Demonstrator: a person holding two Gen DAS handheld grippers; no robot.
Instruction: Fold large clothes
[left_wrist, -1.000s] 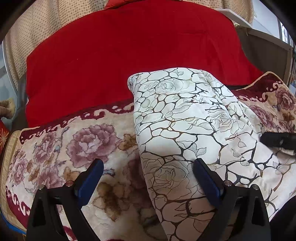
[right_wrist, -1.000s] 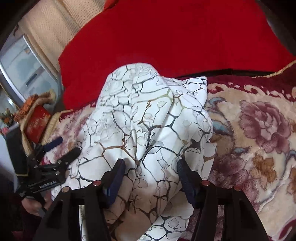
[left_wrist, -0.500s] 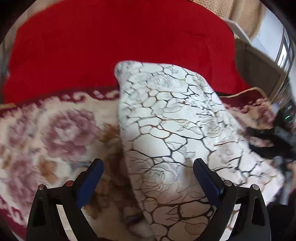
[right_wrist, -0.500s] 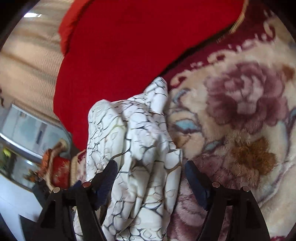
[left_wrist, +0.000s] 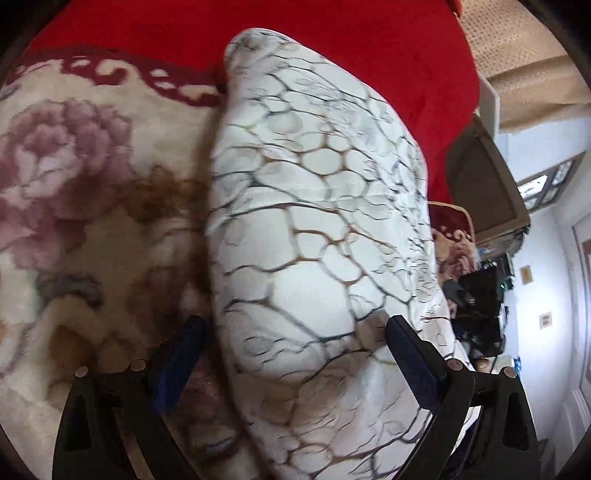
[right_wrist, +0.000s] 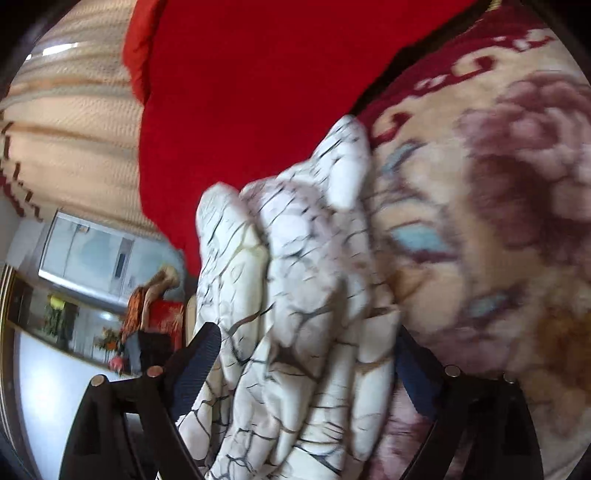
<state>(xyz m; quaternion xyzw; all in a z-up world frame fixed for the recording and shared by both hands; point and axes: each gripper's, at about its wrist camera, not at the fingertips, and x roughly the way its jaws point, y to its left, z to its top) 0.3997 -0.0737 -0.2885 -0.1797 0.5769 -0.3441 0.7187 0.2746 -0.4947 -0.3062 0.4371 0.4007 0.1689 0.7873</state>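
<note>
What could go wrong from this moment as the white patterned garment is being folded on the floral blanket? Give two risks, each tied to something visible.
1. The right gripper has just been opening around the bunched white garment; the loose layers between its jaws could slump and undo the fold.
2. The left gripper stands wide open with the garment bulging between its fingers; closing now might pinch too thick a bundle, or catch the floral blanket underneath.

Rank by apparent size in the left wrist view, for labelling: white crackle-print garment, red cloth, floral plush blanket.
1. White crackle-print garment, though nearest the camera.
2-3. Floral plush blanket and red cloth: alike, both cropped.
</note>
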